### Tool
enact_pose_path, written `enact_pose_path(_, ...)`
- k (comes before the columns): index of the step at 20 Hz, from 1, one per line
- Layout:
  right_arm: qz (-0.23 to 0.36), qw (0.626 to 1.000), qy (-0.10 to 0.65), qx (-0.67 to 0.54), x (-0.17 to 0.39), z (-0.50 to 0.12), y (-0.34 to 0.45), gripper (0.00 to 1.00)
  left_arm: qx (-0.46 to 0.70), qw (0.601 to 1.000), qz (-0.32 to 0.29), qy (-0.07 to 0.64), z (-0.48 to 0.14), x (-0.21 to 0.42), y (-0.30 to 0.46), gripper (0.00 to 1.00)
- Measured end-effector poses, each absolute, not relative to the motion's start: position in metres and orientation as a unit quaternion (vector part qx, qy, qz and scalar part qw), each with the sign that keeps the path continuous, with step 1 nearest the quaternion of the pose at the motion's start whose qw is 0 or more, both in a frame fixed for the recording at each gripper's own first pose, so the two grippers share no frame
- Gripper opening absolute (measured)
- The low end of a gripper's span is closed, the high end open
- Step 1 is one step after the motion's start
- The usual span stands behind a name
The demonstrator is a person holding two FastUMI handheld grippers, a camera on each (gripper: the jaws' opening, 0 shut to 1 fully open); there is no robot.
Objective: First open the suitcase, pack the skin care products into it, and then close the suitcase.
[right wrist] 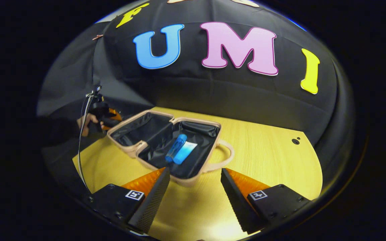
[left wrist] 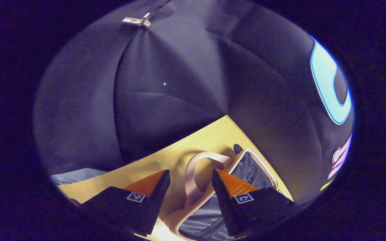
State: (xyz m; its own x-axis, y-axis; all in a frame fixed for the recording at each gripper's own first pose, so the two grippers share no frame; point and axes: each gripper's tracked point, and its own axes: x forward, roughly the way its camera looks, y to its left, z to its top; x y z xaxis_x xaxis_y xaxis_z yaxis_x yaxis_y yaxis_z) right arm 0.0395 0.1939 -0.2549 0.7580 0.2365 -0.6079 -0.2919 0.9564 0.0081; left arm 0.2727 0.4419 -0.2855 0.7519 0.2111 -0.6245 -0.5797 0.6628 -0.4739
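Our suitcase [right wrist: 166,147] lies open on the table [right wrist: 263,150], products [right wrist: 179,152] inside. Both grippers [left wrist: 189,187] [right wrist: 194,187] gape, holding nothing. Closing next, we judge the lid [right wrist: 136,129] could slip and shove the case.

The pale yellow wood-grain surface [right wrist: 263,147] looks smooth with a soft sheen. The beige hard-shell plastic suitcase [right wrist: 131,150] has a smooth, matt rim and handle, and a dark cloth lining that creases and shines faintly. Inside lies a translucent blue plastic tube [right wrist: 176,148], glossy. The booth's black cloth wall [left wrist: 179,83] is matt and wrinkled.
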Motion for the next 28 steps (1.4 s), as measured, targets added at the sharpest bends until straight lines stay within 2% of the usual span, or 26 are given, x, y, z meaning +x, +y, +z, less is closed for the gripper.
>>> enact_pose_path(1, 0.145, 0.929, 0.336, -0.055, 0.027, -0.268, 0.189, 0.97, -0.352, 0.868, 0.218, 0.273, -0.288, 0.279, 0.442, 0.8)
enact_pose_path(4, 0.138, 0.92, 0.363, -0.054, 0.017, -0.286, 0.178, 0.97, -0.387, 0.852, 0.182, 0.303, -0.305, 0.287, 0.444, 0.7)
enact_pose_path(5, 0.13, 0.921, 0.364, -0.049, 0.016, -0.287, 0.172, 0.92, -0.402, 0.844, 0.171, 0.312, -0.307, 0.286, 0.442, 0.67)
enact_pose_path(6, 0.122, 0.922, 0.366, -0.046, 0.015, -0.288, 0.168, 0.97, -0.41, 0.84, 0.165, 0.314, -0.31, 0.287, 0.445, 0.65)
enact_pose_path(7, 0.117, 0.922, 0.366, -0.043, 0.015, -0.288, 0.165, 0.97, -0.408, 0.84, 0.169, 0.316, -0.311, 0.284, 0.449, 0.6)
enact_pose_path(9, 0.111, 0.923, 0.366, -0.046, 0.015, -0.29, 0.16, 0.97, -0.405, 0.841, 0.17, 0.316, -0.309, 0.28, 0.448, 0.26)
enact_pose_path(12, 0.109, 0.924, 0.364, -0.048, 0.018, -0.289, 0.154, 0.97, -0.354, 0.862, 0.168, 0.321, -0.294, 0.28, 0.446, 0.15)
enact_pose_path(16, 0.106, 0.928, 0.355, -0.035, 0.025, -0.276, 0.15, 0.97, -0.244, 0.913, 0.153, 0.289, -0.23, 0.276, 0.44, 0.06)
enact_pose_path(19, 0.096, 0.937, 0.335, -0.03, 0.036, -0.257, 0.138, 0.97, -0.178, 0.941, 0.127, 0.26, -0.165, 0.264, 0.418, 0.06)
enact_pose_path(25, 0.076, 0.948, 0.308, -0.011, 0.056, -0.218, 0.091, 0.97, -0.102, 0.973, 0.055, 0.201, -0.039, 0.229, 0.311, 0.06)
enact_pose_path(28, 0.058, 0.954, 0.295, -0.002, 0.057, -0.2, 0.058, 0.97, -0.077, 0.979, 0.03, 0.185, -0.015, 0.203, 0.244, 0.06)
